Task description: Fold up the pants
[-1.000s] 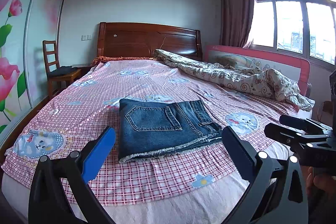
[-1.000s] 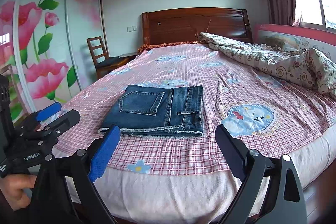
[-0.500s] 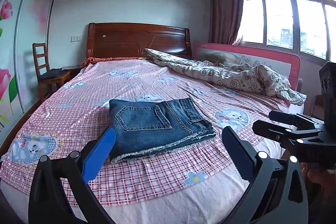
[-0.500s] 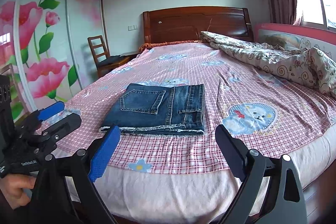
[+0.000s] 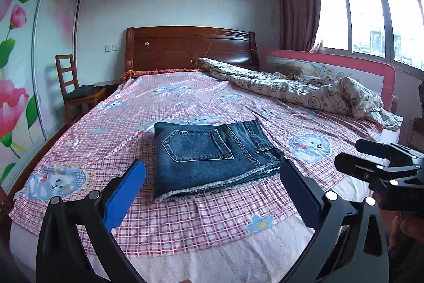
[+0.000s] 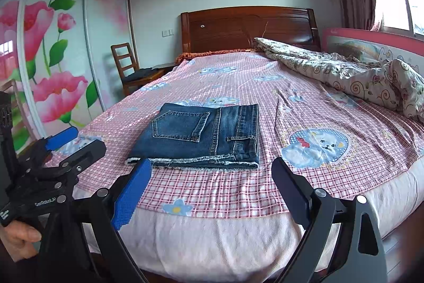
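left gripper (image 5: 212,182) has swung slightly leftward | both grippers spread wide, empty, short of bed (image 5: 185,227) | right gripper (image 6: 212,177) alike | denim shorts (image 6: 201,134) folded flat, back pocket up, frayed hem nearest

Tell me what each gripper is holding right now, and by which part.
Nothing. The left gripper and right gripper are both open and empty; the folded jeans lie untouched on the bed.

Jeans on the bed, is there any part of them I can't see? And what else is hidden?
- Folded jeans: both views show only the top layer with a back pocket; the layers beneath are covered.
- Chair: its seat holds something dark, too small to identify.
- Left gripper and right gripper: the bases are cut off by the bottom edge.
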Tool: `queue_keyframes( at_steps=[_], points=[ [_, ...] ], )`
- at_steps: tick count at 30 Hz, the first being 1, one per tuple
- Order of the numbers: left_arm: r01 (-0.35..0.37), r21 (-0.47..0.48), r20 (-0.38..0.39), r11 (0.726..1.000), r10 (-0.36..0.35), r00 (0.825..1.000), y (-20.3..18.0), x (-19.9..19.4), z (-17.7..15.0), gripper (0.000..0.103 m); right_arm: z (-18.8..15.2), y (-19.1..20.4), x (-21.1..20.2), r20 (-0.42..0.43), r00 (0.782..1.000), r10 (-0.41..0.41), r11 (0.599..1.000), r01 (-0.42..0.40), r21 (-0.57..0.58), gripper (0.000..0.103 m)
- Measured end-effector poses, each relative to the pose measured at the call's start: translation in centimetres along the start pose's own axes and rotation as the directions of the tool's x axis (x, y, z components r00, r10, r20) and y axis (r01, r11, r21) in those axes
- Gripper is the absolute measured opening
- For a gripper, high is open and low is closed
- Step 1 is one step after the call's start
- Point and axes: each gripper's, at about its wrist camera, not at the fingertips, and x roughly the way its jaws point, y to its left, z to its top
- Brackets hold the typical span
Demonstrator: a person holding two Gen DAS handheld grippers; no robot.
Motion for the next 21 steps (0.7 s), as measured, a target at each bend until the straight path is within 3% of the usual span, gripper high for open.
queue_keyframes(
  at_steps=[7, 15, 21],
  points=[
    [0.075, -0.061, -0.025, 0.995, -0.077, 0.997, 0.6, 0.4, 0.3, 0.101, -0.1, 0.3, 0.0, -0.008, 1.000, 0.000, 1.000, 0.000, -0.010, 0.091],
    [0.062, -0.095, -0.041, 0.994, -0.066, 0.997, 1.5, 0.9, 0.5, 0.101, 0.1, 0.3, 0.1, -0.010, 1.000, -0.003, 1.000, 0.003, -0.013, 0.091],
    [0.043, -0.032, -0.033, 0.999, -0.044, 0.999, 0.4, 0.7, 0.4, 0.101, 0.2, 0.4, 0.0, -0.012, 1.000, 0.001, 1.000, -0.001, -0.009, 0.091]
  ],
)
